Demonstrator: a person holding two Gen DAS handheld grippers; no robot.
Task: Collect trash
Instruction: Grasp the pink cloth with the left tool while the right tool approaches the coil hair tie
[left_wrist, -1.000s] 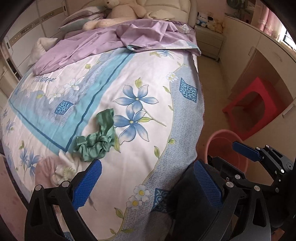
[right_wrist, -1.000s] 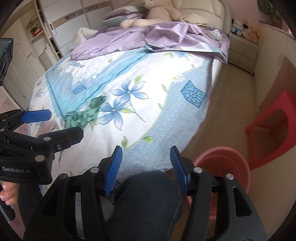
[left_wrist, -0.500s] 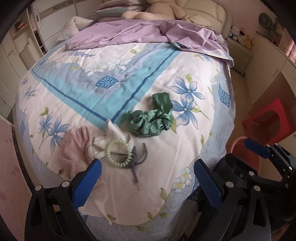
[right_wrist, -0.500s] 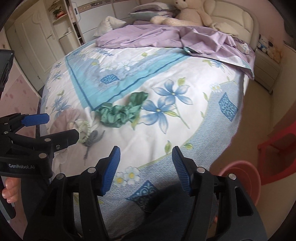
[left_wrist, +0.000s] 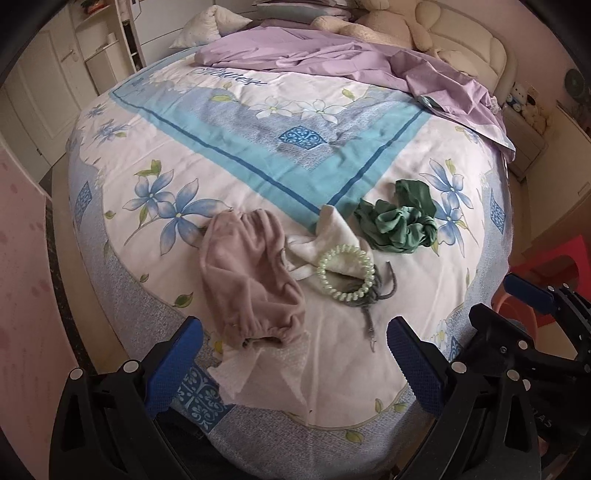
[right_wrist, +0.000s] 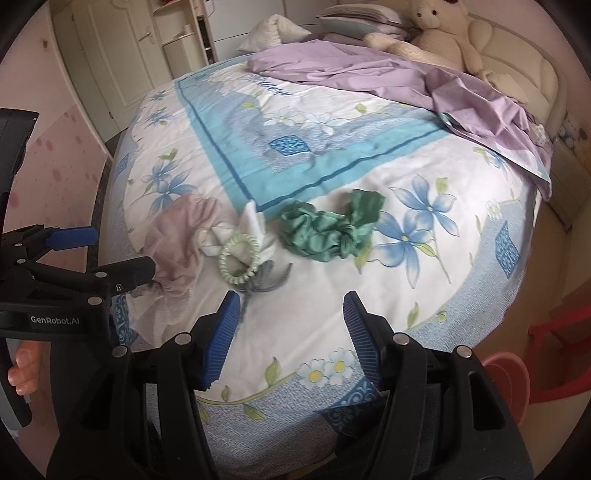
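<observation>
On the floral bedspread (left_wrist: 258, 155) lie a dusty-pink plush pouch (left_wrist: 247, 284), a white cloth (left_wrist: 332, 236), a pale green coil hair tie (left_wrist: 347, 273) on a grey cord (left_wrist: 373, 306), and a green satin scrunchie (left_wrist: 399, 221). My left gripper (left_wrist: 291, 365) is open and empty, just short of the pouch. My right gripper (right_wrist: 291, 339) is open and empty at the bed's near edge, in front of the hair tie (right_wrist: 239, 258) and the scrunchie (right_wrist: 328, 229). The left gripper (right_wrist: 74, 254) also shows at the left of the right wrist view.
A purple sheet (left_wrist: 351, 59) and a teddy bear (right_wrist: 439, 33) lie at the head of the bed. A pink bin (right_wrist: 506, 384) and a red stool (right_wrist: 557, 332) stand on the floor at the right. A nightstand (left_wrist: 524, 140) stands by the headboard.
Both grippers have swung left along the bed's foot. The pouch, cloth and hair tie have come into full view; the bin and stool have slid to the right edge. Both stay open.
</observation>
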